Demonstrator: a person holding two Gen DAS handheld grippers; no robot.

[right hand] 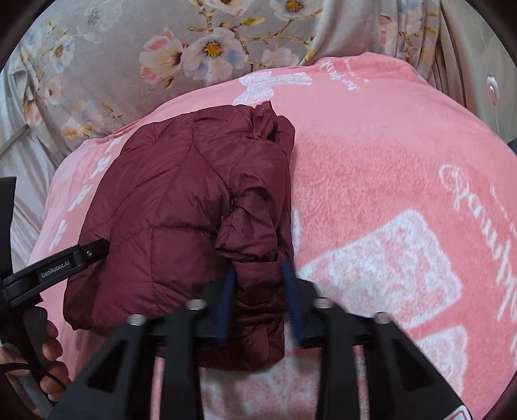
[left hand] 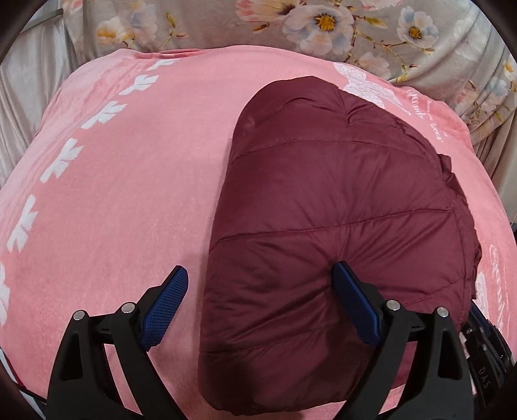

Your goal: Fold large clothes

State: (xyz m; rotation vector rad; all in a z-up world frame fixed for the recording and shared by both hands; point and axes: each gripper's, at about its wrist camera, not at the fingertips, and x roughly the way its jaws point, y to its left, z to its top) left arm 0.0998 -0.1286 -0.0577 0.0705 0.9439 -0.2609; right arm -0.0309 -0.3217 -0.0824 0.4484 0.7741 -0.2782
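A maroon puffer jacket [left hand: 339, 194] lies folded into a thick bundle on a pink blanket [left hand: 129, 194]. My left gripper [left hand: 260, 269] stands wide open at the bundle's near end. Its left finger is over the blanket, its right finger is over the jacket, and nothing is pinched. In the right wrist view the jacket [right hand: 181, 200] lies left of centre. My right gripper [right hand: 258, 268] is nearly closed on the bundle's crumpled right edge, and the fabric fills the narrow gap between the pads. The left gripper's black body [right hand: 64, 261] shows at the jacket's left side, held by a hand [right hand: 48, 349].
The pink blanket [right hand: 387, 161] with white prints covers the bed and spreads wide to the right of the jacket. A grey floral sheet [left hand: 323, 26] lies beyond it. A white corded switch [right hand: 492, 85] hangs at the far right.
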